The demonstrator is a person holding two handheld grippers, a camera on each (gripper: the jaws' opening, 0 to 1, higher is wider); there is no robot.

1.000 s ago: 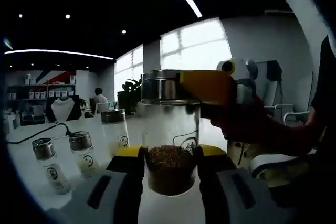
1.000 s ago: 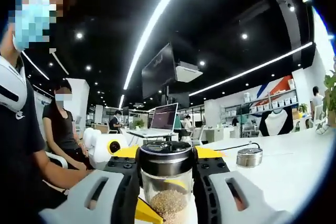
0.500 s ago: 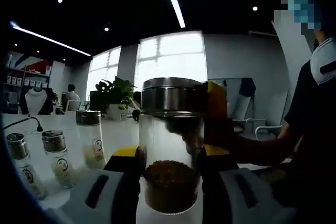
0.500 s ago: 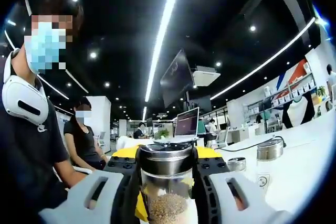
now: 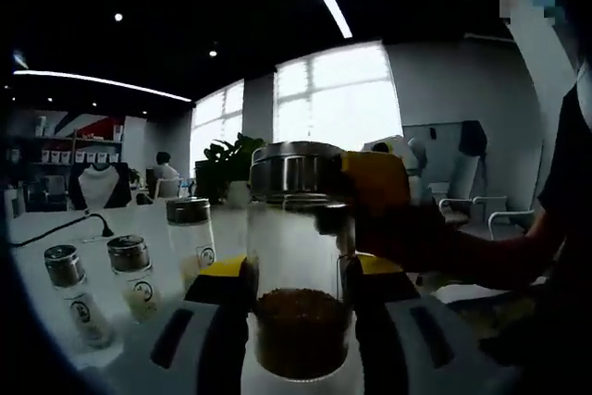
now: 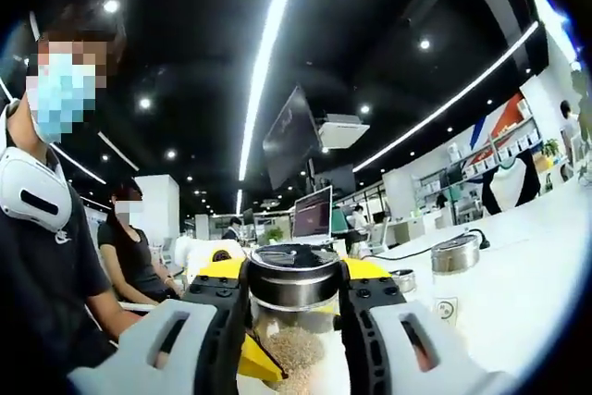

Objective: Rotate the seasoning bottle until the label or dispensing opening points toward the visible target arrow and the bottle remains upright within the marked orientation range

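While left tool (image 5: 296,295) clamps seasoning bottle (image 5: 298,256) base, right tool (image 6: 294,295) grips its cap, bottle upright

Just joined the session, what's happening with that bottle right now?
A person holds one seasoning bottle with both grippers. The left gripper is closed on the glass body low down; the right gripper is closed around the metal cap. The bottle stands upright over the white table. Three other bottles stand aside. No target arrow is visible.

Dim, backlit by windows (image 5: 338,94); fisheye-warped edges.
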